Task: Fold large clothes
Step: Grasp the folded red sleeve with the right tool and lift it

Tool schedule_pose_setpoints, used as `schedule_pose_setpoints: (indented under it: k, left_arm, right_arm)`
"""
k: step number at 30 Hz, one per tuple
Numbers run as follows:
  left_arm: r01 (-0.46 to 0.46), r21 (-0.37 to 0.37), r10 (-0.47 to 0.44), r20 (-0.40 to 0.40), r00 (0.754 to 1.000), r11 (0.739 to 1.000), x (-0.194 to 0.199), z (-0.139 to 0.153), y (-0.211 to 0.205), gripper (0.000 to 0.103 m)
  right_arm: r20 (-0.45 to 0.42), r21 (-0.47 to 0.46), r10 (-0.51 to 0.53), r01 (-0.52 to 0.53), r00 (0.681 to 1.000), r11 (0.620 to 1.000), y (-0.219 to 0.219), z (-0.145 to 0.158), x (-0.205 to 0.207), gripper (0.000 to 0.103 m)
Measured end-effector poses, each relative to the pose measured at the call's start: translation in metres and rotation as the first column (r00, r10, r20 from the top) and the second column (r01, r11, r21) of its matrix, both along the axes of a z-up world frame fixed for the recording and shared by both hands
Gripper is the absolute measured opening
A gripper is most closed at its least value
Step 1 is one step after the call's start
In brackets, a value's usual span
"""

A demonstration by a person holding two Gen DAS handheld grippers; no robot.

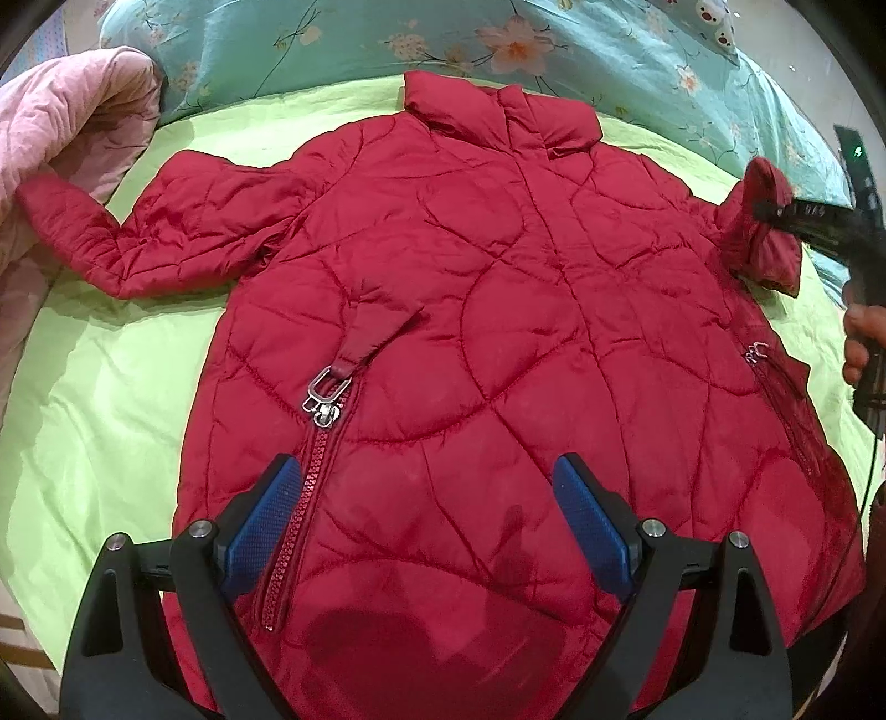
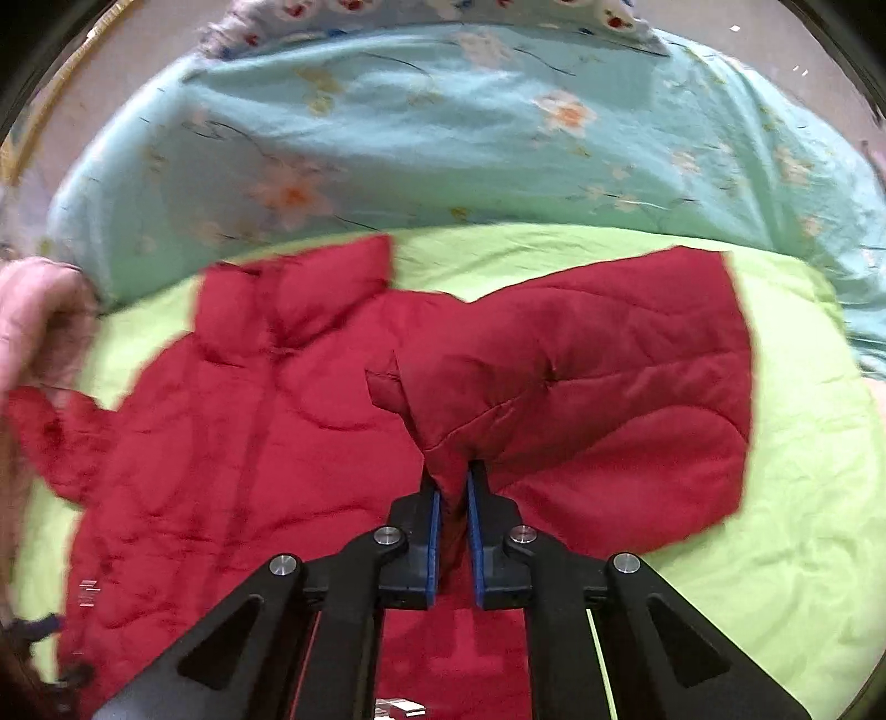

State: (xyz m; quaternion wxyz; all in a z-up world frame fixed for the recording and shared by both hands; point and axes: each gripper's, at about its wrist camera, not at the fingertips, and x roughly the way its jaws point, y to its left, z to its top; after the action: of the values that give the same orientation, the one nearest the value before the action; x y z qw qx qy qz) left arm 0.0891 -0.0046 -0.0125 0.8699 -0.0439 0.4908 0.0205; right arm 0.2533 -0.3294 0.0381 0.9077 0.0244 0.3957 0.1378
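**Right wrist view: sleeve pinched for the first fold of a red jacket**

Right wrist view shows the right gripper [image 2: 454, 498] clenched on a fold of the jacket's sleeve [image 2: 598, 387], its blue pads [image 2: 434, 531] pressing red cloth between them. The sleeve bunches and lifts from the pinch point while its far end lies on the green sheet [image 2: 786, 471]. The grip sits near the cuff end, likely so the whole sleeve can be carried across the body in one sweep. This picture is blurred, so seams are hard to read.

Left wrist view looks down on the red quilted jacket [image 1: 498, 310], laid front up and flat on the green sheet of a bed, collar [image 1: 498, 111] pointing away toward a teal floral quilt [image 1: 554, 44]. One sleeve [image 1: 155, 221] stretches out flat, its cuff touching a pink quilt [image 1: 72, 111]. The other sleeve is raised at the picture's right edge in the right gripper, with a person's hand [image 1: 858, 343] behind it. A pocket zipper [image 1: 310, 476] with a metal pull [image 1: 326, 393] runs down the front.

The left gripper [image 1: 426, 509] hovers released above the lower front, jaws wide apart and holding nothing, seemingly ready to steady the body or take the outstretched sleeve. Folding appears barely begun.
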Motion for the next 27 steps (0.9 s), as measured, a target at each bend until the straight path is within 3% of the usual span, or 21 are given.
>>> schedule_pose_setpoints:
  k: [4, 9, 17, 21, 27]
  left_arm:
    - [-0.003, -0.019, 0.003, 0.007, 1.0, 1.0, 0.0, 0.001, 0.004, 0.093]
    - [0.015, -0.065, -0.012, 0.044, 0.999, 0.998, 0.004, 0.006, 0.009, 0.093]
    - [0.021, -0.171, -0.007, 0.083, 0.997, 0.985, 0.022, 0.008, 0.025, 0.093]
    - [0.014, -0.207, 0.005, 0.088, 0.996, 0.978, 0.034, 0.005, 0.037, 0.093]
    - [-0.018, -0.277, 0.041, 0.08, 0.996, 0.961, 0.059, -0.004, 0.066, 0.093]
  right_arm:
    - [-0.021, 0.123, 0.097, -0.094, 0.995, 0.988, 0.019, 0.015, -0.003, 0.007]
    - [-0.085, 0.29, 0.267, -0.233, 0.96, 0.928, 0.06, 0.02, -0.001, 0.007]
    - [-0.161, 0.425, 0.457, -0.356, 0.875, 0.832, 0.143, -0.003, 0.013, 0.006]
    - [-0.222, 0.531, 0.553, -0.376, 0.803, 0.76, 0.188, -0.03, 0.029, 0.006]
    - [-0.257, 0.58, 0.624, -0.398, 0.738, 0.711, 0.244, -0.05, 0.039, 0.005]
